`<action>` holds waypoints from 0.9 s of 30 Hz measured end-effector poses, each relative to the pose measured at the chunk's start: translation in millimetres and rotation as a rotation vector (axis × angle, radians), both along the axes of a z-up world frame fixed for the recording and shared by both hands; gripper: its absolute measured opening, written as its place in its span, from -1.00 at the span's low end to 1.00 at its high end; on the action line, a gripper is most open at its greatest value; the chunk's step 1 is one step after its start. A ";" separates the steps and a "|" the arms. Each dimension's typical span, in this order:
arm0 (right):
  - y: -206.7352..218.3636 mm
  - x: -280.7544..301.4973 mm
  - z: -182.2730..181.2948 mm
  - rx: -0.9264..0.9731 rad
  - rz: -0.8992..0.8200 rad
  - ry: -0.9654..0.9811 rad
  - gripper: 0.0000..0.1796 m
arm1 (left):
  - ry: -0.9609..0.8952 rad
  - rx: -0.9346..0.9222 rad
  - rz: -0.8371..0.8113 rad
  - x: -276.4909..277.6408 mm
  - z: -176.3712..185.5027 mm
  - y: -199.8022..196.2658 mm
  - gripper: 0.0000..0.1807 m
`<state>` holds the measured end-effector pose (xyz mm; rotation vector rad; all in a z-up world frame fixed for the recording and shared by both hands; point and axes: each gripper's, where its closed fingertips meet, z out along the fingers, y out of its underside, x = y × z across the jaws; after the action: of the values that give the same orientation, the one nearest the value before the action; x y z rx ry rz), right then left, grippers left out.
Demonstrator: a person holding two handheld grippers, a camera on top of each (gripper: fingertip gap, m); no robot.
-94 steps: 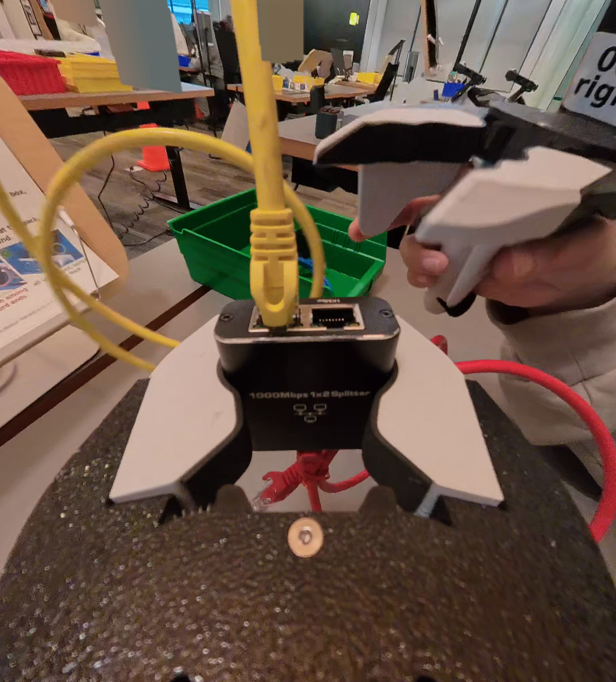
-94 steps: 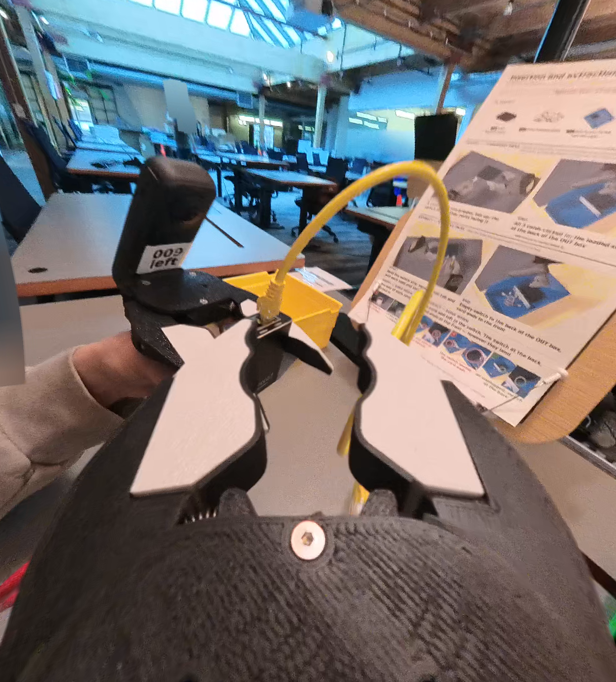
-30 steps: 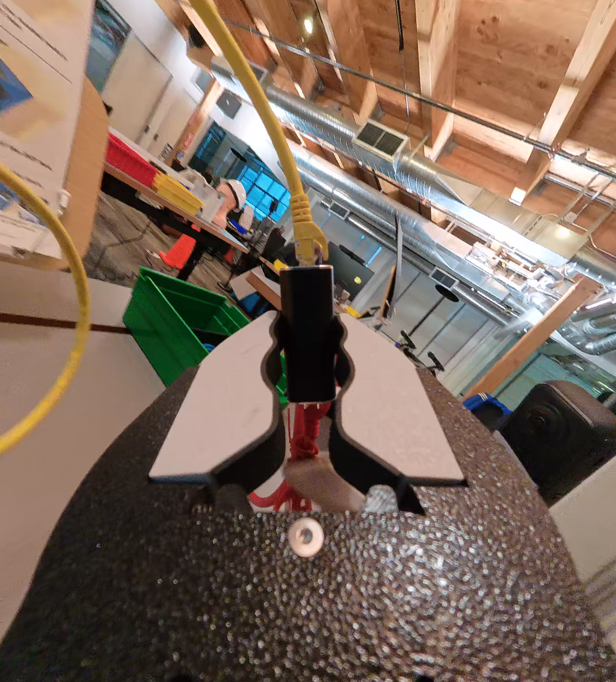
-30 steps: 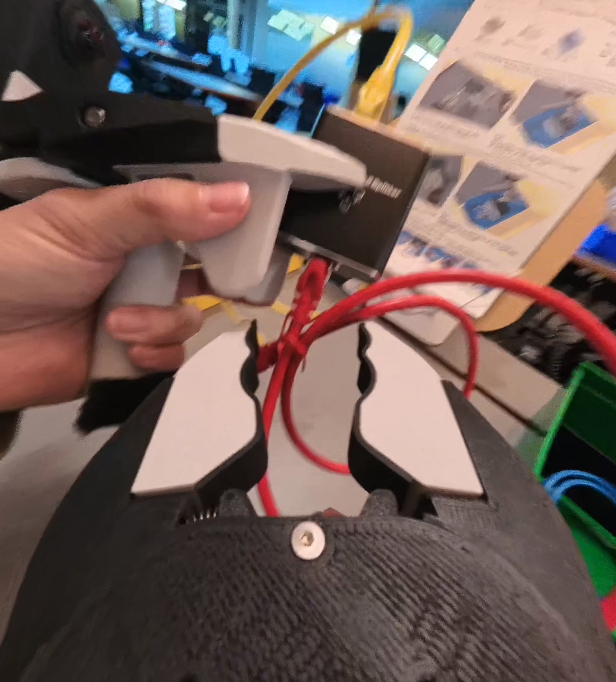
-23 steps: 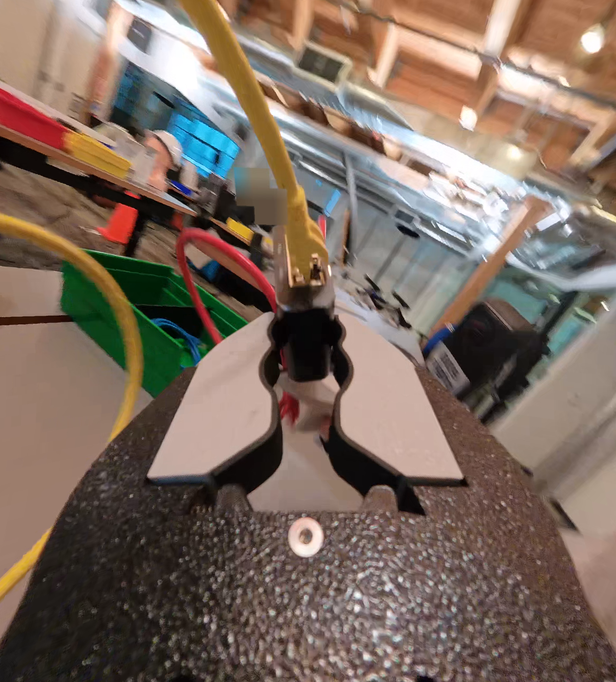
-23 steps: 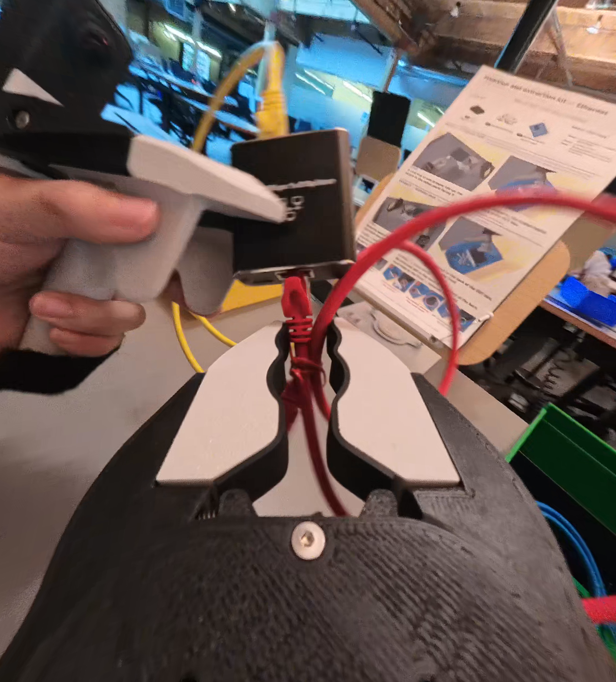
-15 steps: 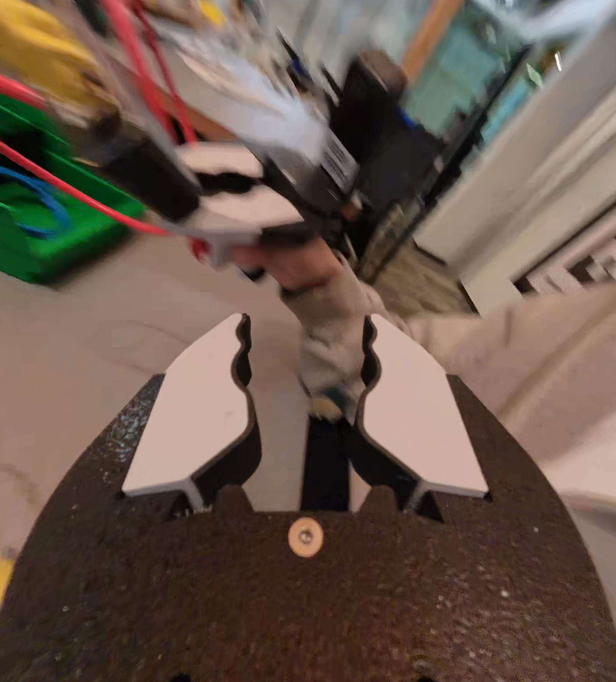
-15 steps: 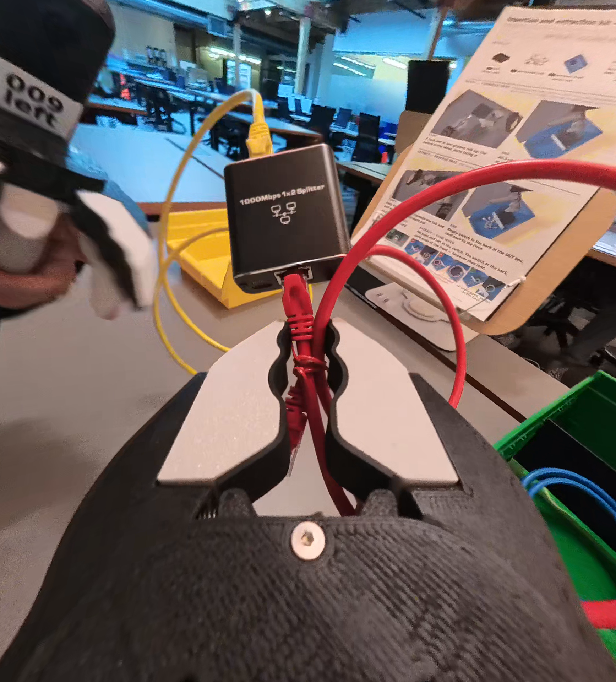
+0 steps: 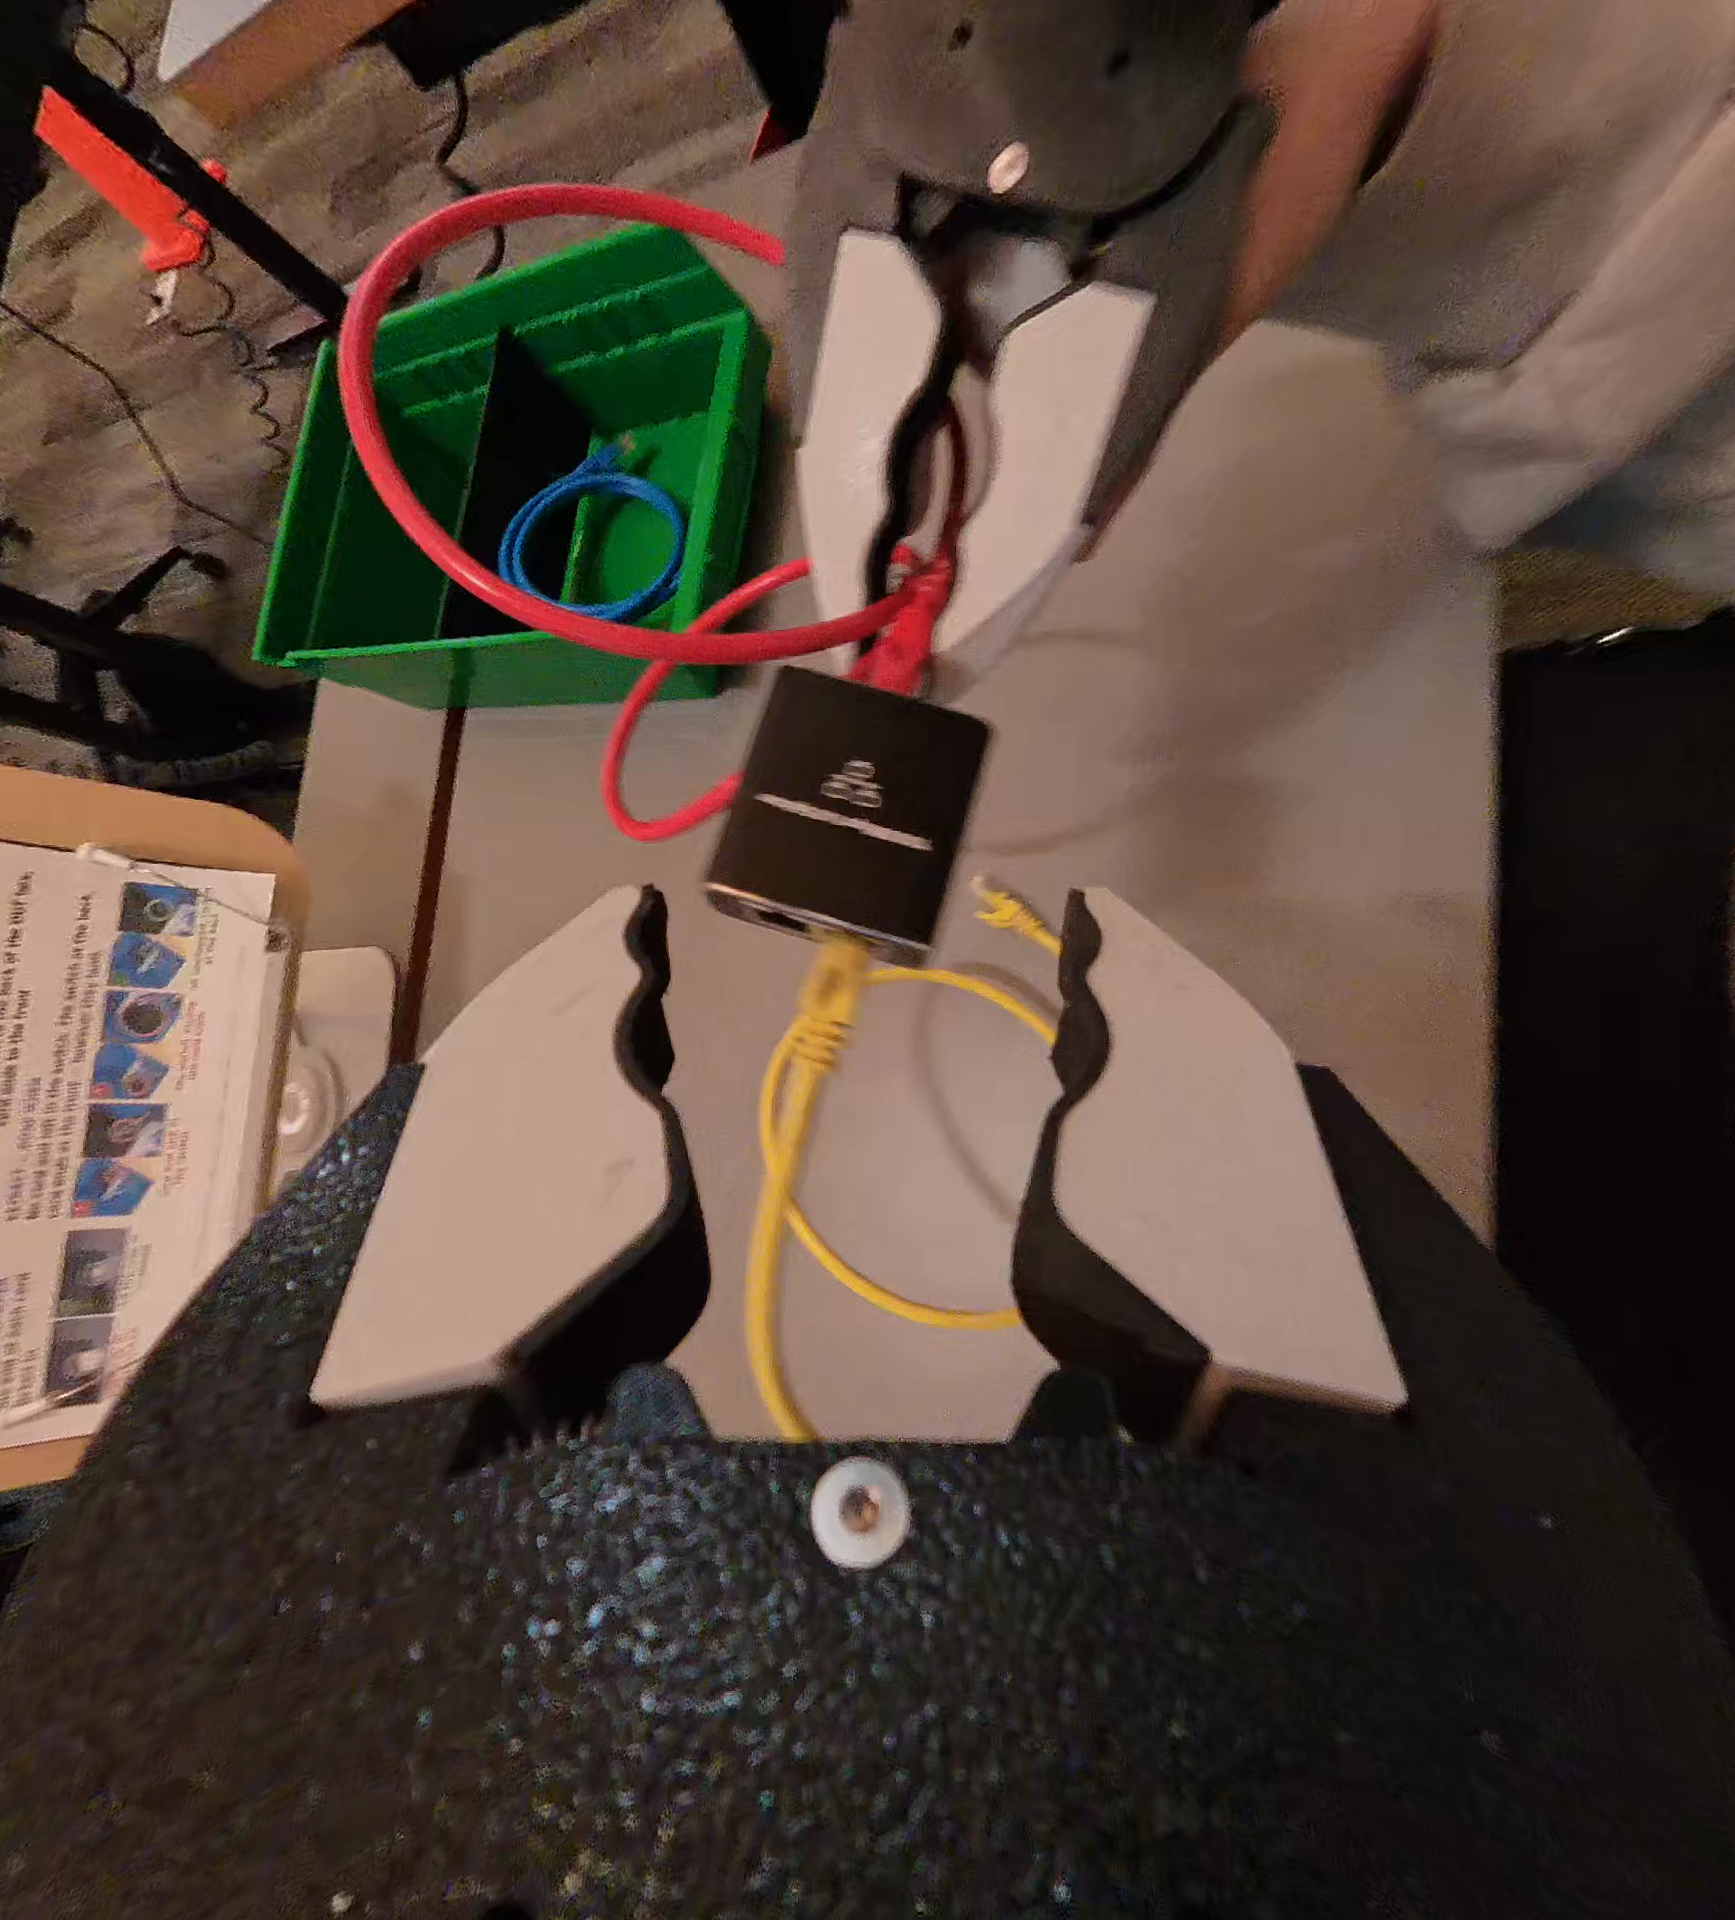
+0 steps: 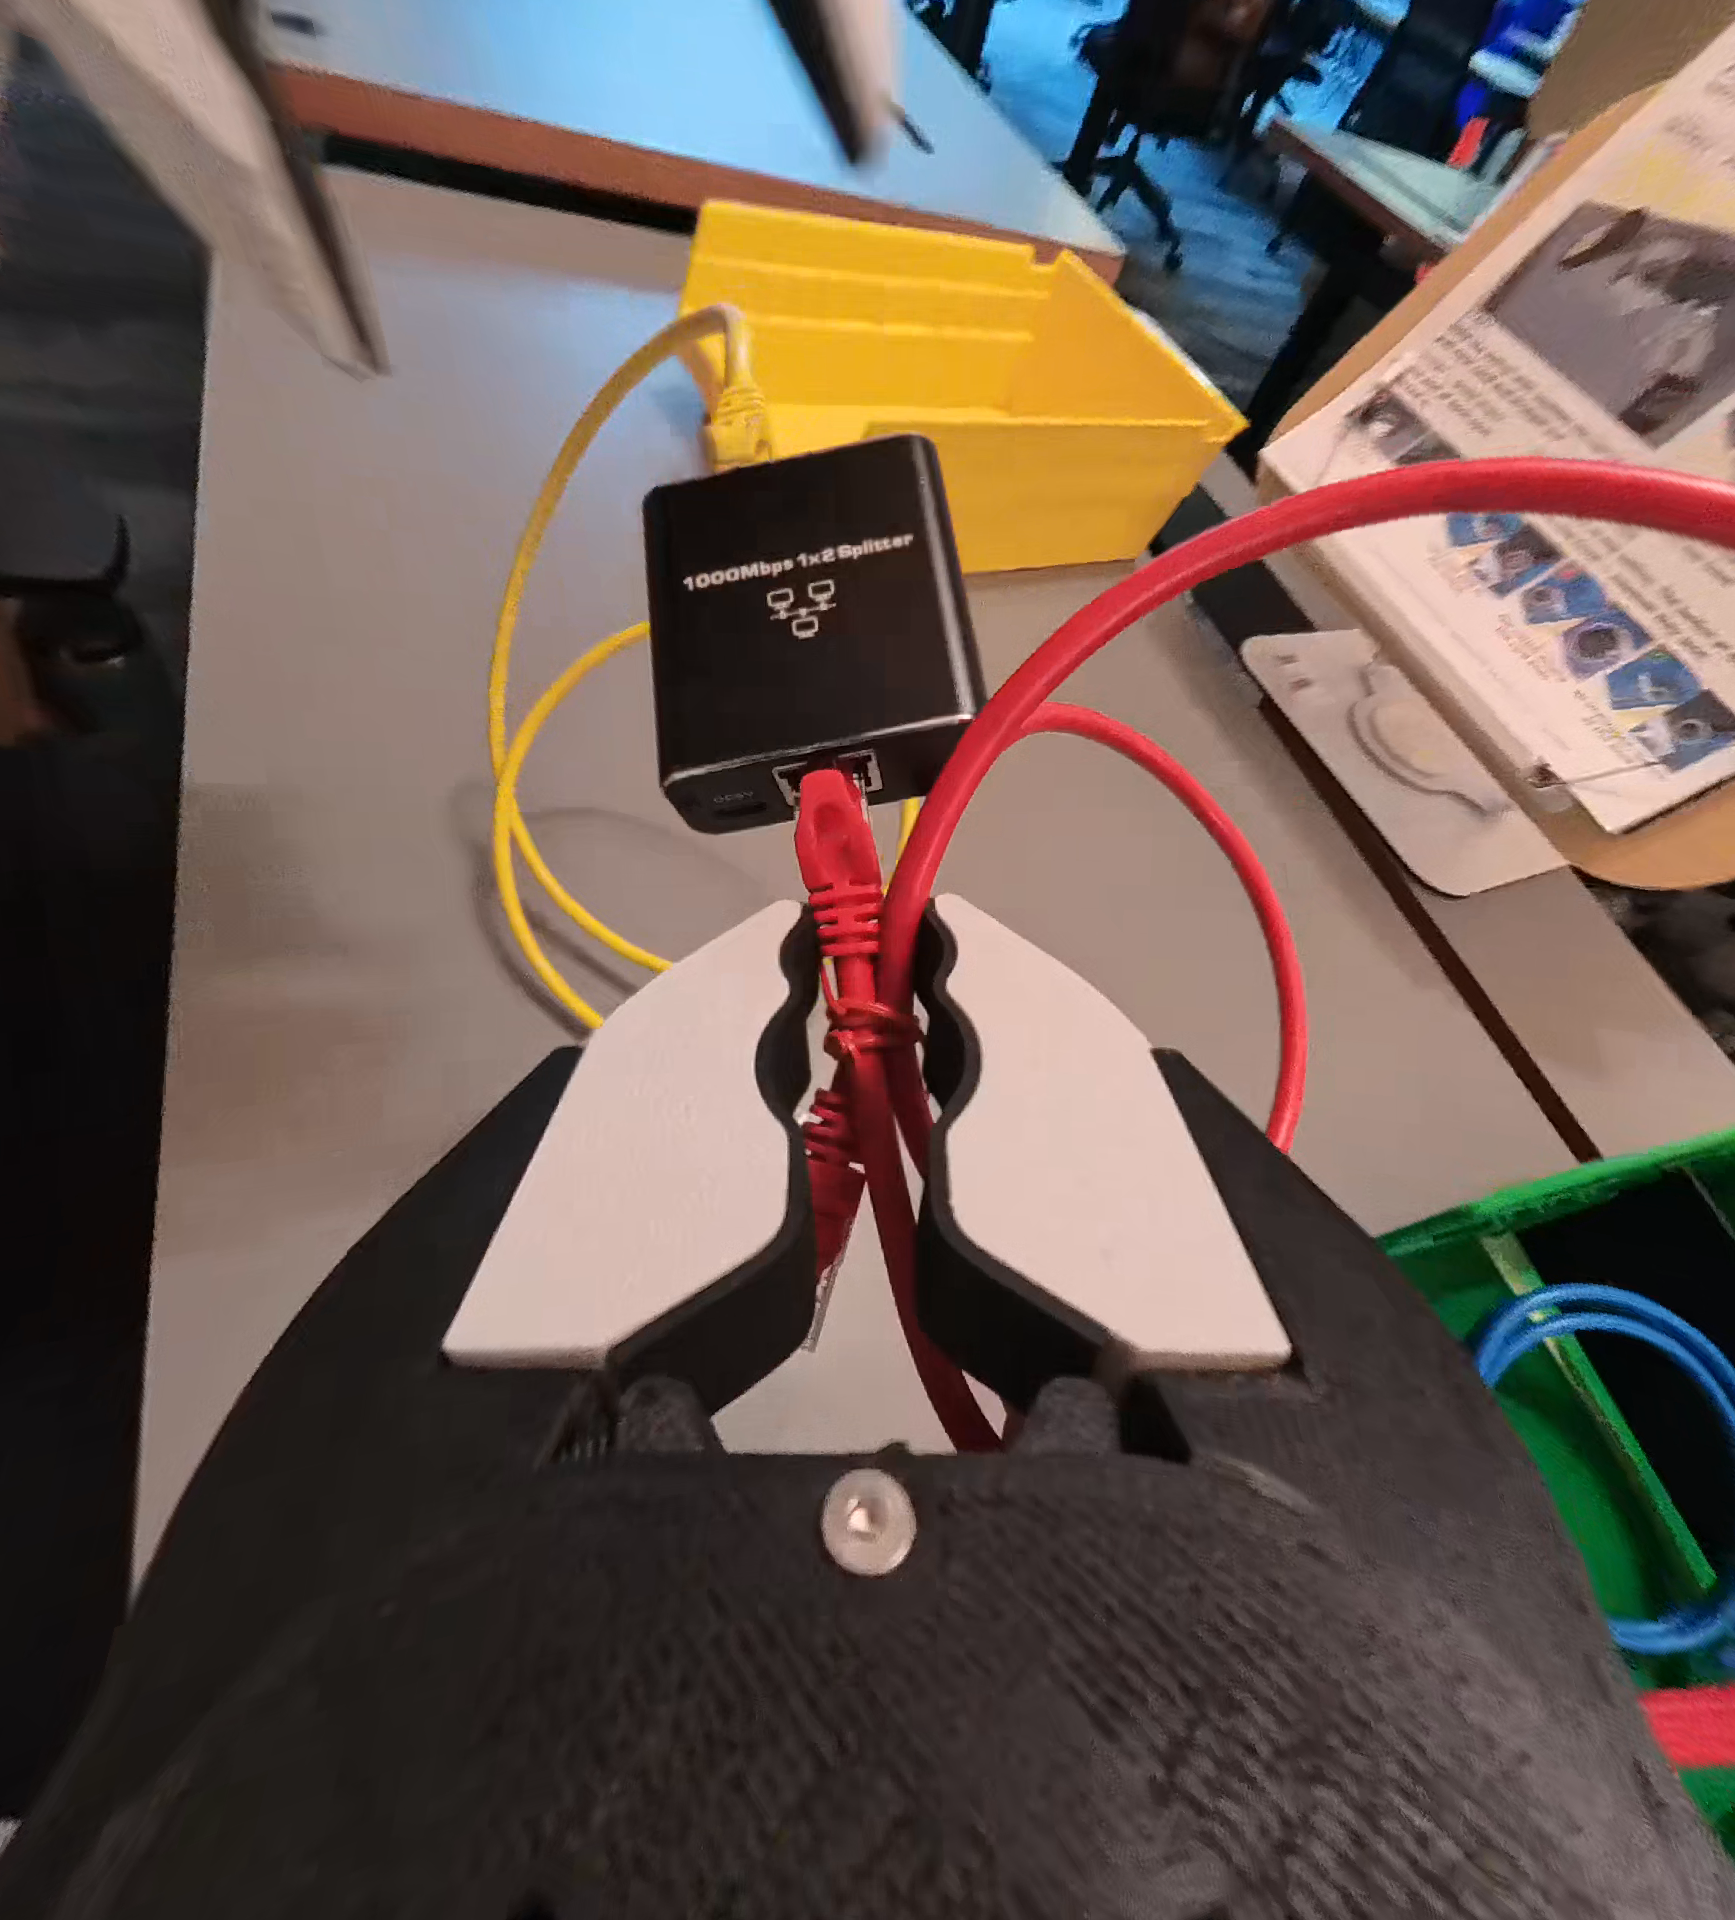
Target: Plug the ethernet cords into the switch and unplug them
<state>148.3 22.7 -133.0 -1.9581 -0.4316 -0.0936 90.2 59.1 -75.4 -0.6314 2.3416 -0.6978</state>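
Note:
The black switch hangs just above the grey table between the two grippers. A yellow cord is plugged into its side facing my left gripper, which is open and empty just short of the switch, straddling the yellow cord's loop. A red cord is plugged into the other side. My right gripper is shut on the red cord just behind its plug. In the right wrist view the switch shows its top face and the yellow cord's plug enters its far end.
A green bin holding a blue cord stands at the table edge; it also shows in the right wrist view. A yellow bin stands beyond the switch. An instruction board on a stand leans along the table's side. Tip to tip, the grippers are about 10 centimetres apart.
My left gripper let go of the switch, opened and swung round to look down at it. My right gripper shut on the red cord behind its plug and now holds the switch by it.

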 end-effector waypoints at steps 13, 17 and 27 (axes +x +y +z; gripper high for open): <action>1.1 -23.0 -8.1 -0.075 0.088 -0.071 -0.80 | 0.194 0.227 -0.044 26.7 -87.1 3.1 -0.06; -1.6 -16.8 -10.9 -0.087 0.076 -0.076 -0.80 | 0.148 0.209 -0.087 33.0 -94.0 -0.1 -0.15; -1.3 -18.6 -17.8 -0.134 0.072 -0.087 -0.80 | 0.032 0.184 -0.148 38.2 -99.1 1.2 -0.17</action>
<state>129.7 21.3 -150.8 -2.0731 -0.5777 -0.1071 128.4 60.4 -174.5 -0.3939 2.4656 -0.5310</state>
